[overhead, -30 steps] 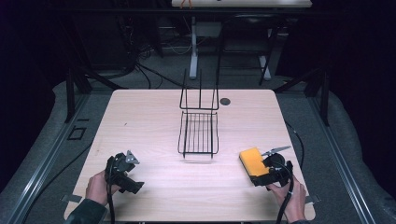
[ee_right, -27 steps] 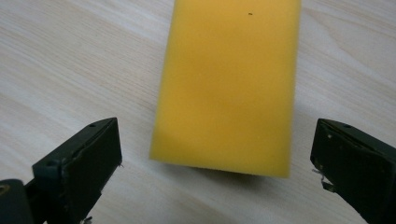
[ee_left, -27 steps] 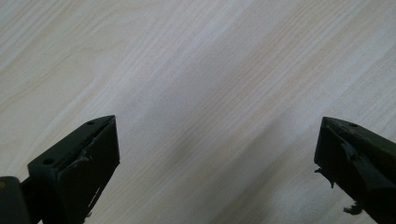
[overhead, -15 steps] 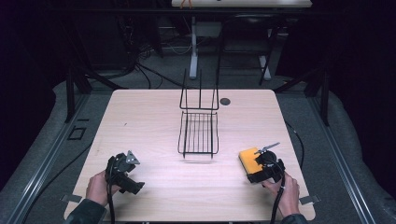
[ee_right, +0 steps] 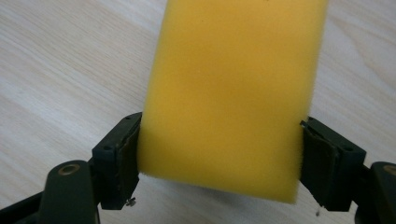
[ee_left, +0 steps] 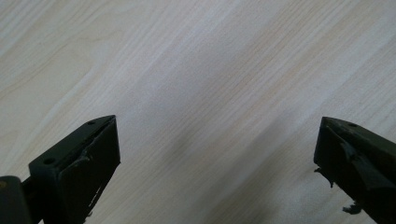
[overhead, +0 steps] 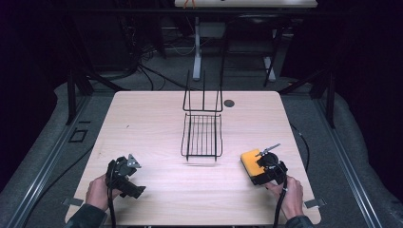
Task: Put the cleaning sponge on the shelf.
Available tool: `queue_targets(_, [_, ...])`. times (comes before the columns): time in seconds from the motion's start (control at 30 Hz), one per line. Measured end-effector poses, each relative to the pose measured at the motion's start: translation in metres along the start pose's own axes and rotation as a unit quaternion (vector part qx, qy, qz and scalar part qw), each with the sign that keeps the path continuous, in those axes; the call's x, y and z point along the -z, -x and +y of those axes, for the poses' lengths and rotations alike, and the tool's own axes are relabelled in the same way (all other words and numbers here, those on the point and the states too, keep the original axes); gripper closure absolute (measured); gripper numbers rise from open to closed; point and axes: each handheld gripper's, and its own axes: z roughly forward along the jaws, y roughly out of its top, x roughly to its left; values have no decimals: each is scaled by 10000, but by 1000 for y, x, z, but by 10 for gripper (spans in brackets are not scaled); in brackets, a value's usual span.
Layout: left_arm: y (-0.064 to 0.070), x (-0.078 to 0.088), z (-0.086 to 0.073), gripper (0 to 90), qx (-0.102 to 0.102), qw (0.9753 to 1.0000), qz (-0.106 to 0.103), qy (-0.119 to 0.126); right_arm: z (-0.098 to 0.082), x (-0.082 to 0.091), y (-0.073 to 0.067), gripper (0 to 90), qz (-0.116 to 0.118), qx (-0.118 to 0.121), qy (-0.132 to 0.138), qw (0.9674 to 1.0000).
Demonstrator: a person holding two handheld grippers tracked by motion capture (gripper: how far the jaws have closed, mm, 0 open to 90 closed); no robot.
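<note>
A yellow sponge (overhead: 248, 159) lies on the wooden table (overhead: 157, 123) at the front right. My right gripper (overhead: 255, 170) is around its near end. In the right gripper view the sponge (ee_right: 233, 88) fills the gap and both black pads (ee_right: 125, 154) press its sides, so the right gripper (ee_right: 219, 154) is shut on it. My left gripper (overhead: 133, 187) rests in a hand at the front left. It is open in the left gripper view, the left gripper (ee_left: 217, 154) showing bare wood between its wide-set jaws.
A black wire rack (overhead: 202, 135) with an upright back stands at the table's middle. A small dark round disc (overhead: 229, 102) lies behind it on the right. Cables trail from both grippers toward the near edge.
My right gripper has slid forward and left onto the sponge, and its jaws now clasp the sponge's sides. The left gripper has stayed put.
</note>
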Motion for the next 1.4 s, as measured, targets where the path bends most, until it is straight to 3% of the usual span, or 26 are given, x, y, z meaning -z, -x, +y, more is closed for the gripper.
queue_targets(0.23, [-2, 2, -6, 4, 62, 10000, -43, 37, 6, 7, -6, 238, -22, 126, 108, 9999])
queue_targets(0.3, [-2, 1, -4, 5, 42, 10000, -54, 28, 6, 9, -7, 239, -33, 147, 32, 9999])
queue_targets(0.6, [5, -3, 5, 5, -208, 9996, -196, 25, 4, 22, -2, 241, -103, -37, 227, 9997])
queue_targets(0.8, [4, -2, 7, 5, -206, 9996, -210, 50, 5, 29, 0, 243, 38, -97, 297, 9995])
queue_targets(1.4, [6, -5, 7, 4, -236, 9995, -222, -33, 16, 44, -14, 249, 154, 213, 544, 9982])
